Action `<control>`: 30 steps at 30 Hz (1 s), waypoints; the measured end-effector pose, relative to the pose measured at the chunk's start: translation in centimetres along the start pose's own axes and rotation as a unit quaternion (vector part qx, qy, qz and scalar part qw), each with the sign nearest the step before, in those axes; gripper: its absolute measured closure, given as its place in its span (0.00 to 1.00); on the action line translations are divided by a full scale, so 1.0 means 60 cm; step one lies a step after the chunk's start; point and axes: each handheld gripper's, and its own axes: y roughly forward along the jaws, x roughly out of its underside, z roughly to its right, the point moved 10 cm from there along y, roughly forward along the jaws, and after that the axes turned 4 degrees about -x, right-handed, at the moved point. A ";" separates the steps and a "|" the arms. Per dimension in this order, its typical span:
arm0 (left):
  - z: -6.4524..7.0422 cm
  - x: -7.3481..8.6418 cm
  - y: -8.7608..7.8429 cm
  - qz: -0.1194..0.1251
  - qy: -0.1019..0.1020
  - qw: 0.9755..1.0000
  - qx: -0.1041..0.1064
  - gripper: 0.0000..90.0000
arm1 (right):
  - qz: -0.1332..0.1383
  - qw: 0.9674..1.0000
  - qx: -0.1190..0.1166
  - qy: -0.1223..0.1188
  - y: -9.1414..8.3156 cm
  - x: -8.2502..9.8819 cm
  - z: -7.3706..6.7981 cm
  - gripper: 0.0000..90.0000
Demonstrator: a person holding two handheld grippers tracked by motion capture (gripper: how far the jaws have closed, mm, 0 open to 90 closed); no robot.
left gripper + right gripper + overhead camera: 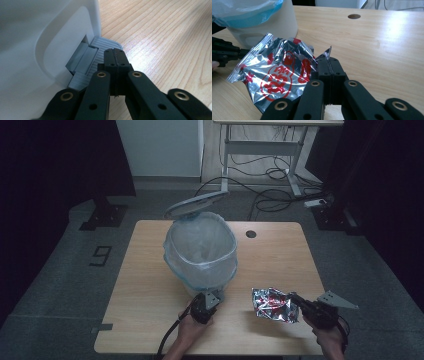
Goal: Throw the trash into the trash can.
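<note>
A white pedal bin [201,251] lined with a pale blue bag stands mid-table, its grey lid [196,203] tipped up at the back. My left gripper [207,301] is shut, its closed tips [114,53] resting on the bin's grey ribbed foot pedal [100,51] at the base of the white wall [30,45]. My right gripper [296,299] is shut on the edge of a crumpled silver foil packet with red print [272,304], held just above the table to the right of the bin. The packet [278,72] hangs left of the closed jaws [329,62].
The wooden table [150,285] has a round cable hole [251,234] at the back right. Behind it, on the grey floor, stand a desk frame [260,150] and loose cables [280,195]. Bare tabletop lies left of the bin and behind the packet.
</note>
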 end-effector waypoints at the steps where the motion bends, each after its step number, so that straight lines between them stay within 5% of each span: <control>1: 0.000 0.000 0.000 0.000 0.000 1.000 0.000 1.00 | 0.002 1.000 0.001 -0.001 -0.001 -0.002 0.000 0.99; 30: 0.000 0.000 0.000 0.002 0.002 1.000 0.000 1.00 | 0.053 0.999 -0.009 -0.012 -0.016 -0.083 -0.029 0.99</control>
